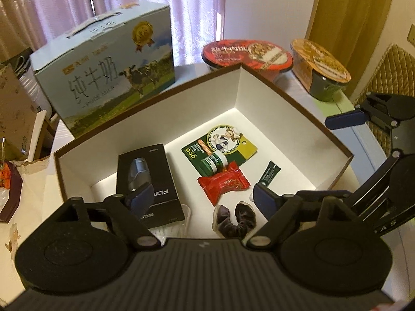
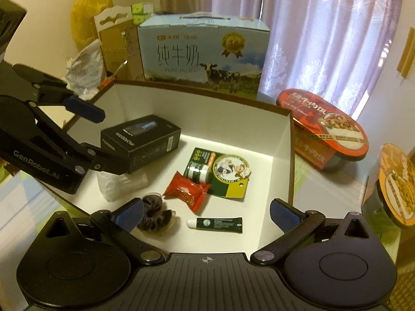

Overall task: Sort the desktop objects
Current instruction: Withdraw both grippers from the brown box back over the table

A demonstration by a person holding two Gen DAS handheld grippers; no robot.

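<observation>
Both hand-held grippers over the sorting box, nothing held

My left hand-held gripper (image 1: 199, 197) and right hand-held gripper (image 2: 206, 211) gape wide, empty; box (image 2: 282, 140) holds scrunchie (image 2: 155, 213), tube (image 2: 220, 225), candy (image 2: 188, 190); I'd lower straight, clearing its walls.

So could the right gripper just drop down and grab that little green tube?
Probably yes: the right gripper is open, and the green tube lies uncovered on the box floor between its fingers.

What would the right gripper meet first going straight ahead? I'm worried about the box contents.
Probably the dark green tube on the box floor, lying between the open right gripper fingertips; depth is unclear.
</observation>
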